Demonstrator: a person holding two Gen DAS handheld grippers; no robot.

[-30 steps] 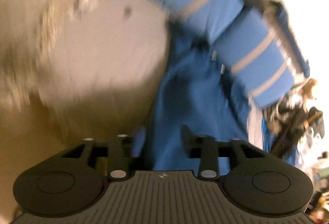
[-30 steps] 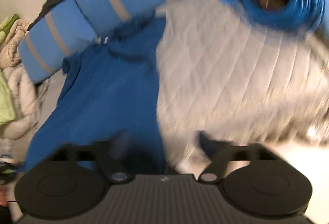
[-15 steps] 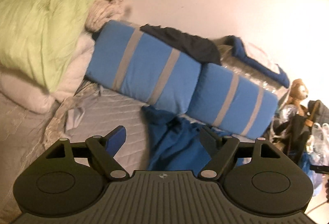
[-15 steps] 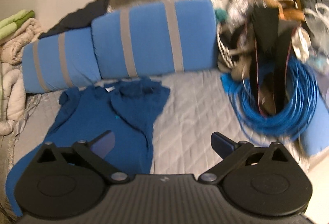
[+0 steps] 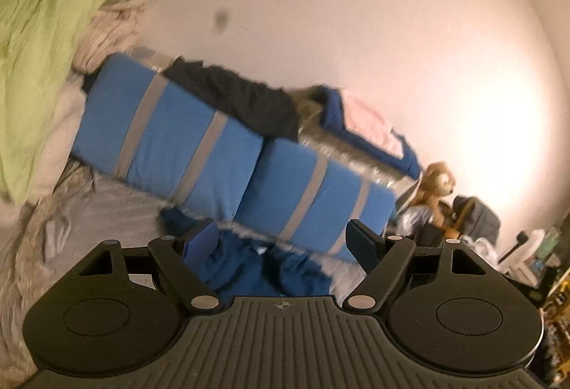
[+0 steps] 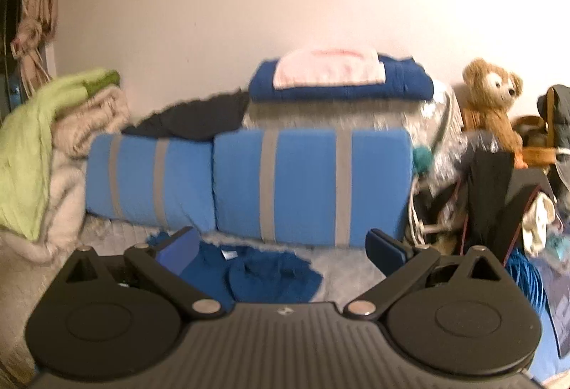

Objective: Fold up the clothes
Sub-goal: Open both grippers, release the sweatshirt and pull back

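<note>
A dark blue garment (image 5: 263, 273) lies crumpled on the grey quilted bed, in front of the blue striped cushions; the right wrist view shows its top part (image 6: 270, 273) with a small white label. My left gripper (image 5: 283, 241) is raised above the garment, open and empty. The right gripper (image 6: 281, 246) is also lifted clear of the cloth, open wide with nothing between its fingers. The lower part of the garment is hidden behind both gripper bodies.
Two blue cushions with grey stripes (image 6: 249, 185) lean against the wall. Black cloth (image 5: 235, 100) and folded blue and pink items (image 6: 338, 75) lie on top. A green and beige bedding pile (image 5: 46, 43) is left. A teddy bear (image 6: 493, 103), bags and a blue cable coil (image 6: 527, 278) crowd the right.
Both grippers have let go of the blue garment, opened and risen away from the bed. The views tilted up from the cloth toward the cushions and wall.
</note>
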